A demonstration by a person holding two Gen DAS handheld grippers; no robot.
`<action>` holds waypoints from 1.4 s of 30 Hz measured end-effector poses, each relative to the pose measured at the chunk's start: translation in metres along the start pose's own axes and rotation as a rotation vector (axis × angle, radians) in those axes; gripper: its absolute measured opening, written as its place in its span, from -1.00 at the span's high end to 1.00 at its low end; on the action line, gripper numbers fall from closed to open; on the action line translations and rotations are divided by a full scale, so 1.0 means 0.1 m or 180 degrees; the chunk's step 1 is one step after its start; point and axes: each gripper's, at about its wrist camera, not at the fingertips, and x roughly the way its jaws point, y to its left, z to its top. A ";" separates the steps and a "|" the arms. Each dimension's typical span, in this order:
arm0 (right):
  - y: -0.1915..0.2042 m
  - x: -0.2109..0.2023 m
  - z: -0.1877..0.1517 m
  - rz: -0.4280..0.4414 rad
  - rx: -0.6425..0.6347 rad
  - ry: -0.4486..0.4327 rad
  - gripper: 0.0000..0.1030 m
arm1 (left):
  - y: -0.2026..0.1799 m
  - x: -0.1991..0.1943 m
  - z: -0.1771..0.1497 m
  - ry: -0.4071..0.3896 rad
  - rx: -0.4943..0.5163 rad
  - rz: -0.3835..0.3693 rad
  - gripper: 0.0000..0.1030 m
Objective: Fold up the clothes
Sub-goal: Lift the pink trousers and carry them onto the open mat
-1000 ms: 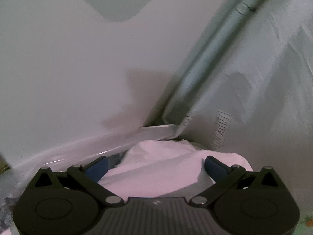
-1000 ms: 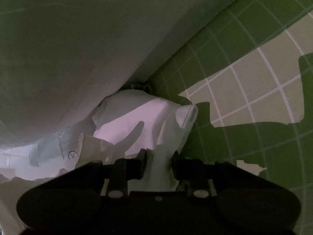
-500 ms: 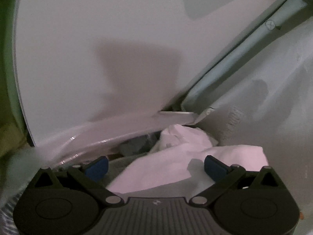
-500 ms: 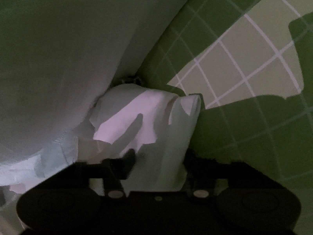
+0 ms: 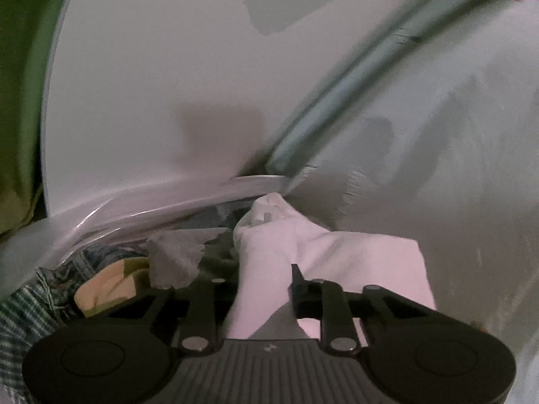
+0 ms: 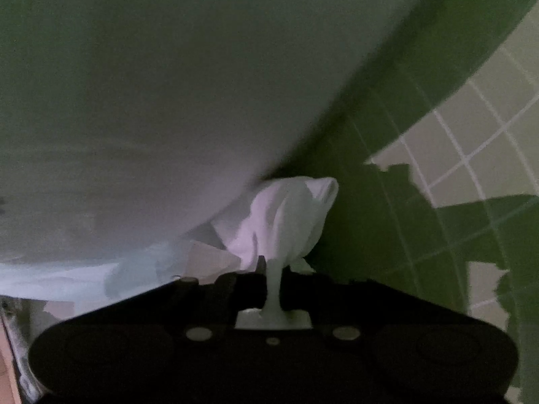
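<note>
A white garment (image 5: 303, 245) fills both views. In the left wrist view my left gripper (image 5: 264, 282) is shut on a bunched fold of it, and the cloth spreads away above and to the right, with a pale blue seam band (image 5: 343, 101) running diagonally. In the right wrist view my right gripper (image 6: 273, 269) is shut on a pinched corner of the same white garment (image 6: 286, 215), which billows out in front of the jaws. A large sheet of the white cloth (image 6: 151, 118) hangs across the upper left there.
A green mat with a white grid (image 6: 454, 175) lies under the right gripper. In the left wrist view a plaid cloth (image 5: 20, 309), a tan and green item (image 5: 107, 286) and a clear plastic sheet (image 5: 141, 208) sit at the lower left. Green surface (image 5: 20, 101) shows at far left.
Both grippers closed: the left went from wide open to shut on the white fold, the right tightened onto the pinched corner. The cloth shifted and both views swung.
</note>
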 end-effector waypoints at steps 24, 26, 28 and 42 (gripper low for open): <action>0.21 -4.04 -0.64 0.0823 -0.0972 -0.1508 0.91 | -1.84 -0.85 -1.82 0.0551 0.0903 -0.1491 0.75; 0.18 -4.47 -0.64 0.0812 -0.1006 -0.1698 0.91 | -2.01 -0.85 -2.11 0.0662 0.0944 -0.1563 0.75; 0.11 -4.91 -0.61 0.0786 -0.1058 -0.1881 0.91 | -2.18 -0.84 -2.40 0.0773 0.0982 -0.1627 0.75; -0.84 -6.84 -0.37 -0.0256 -0.1393 -0.2311 0.70 | -2.84 -0.53 -4.17 0.1062 0.1296 -0.1019 0.50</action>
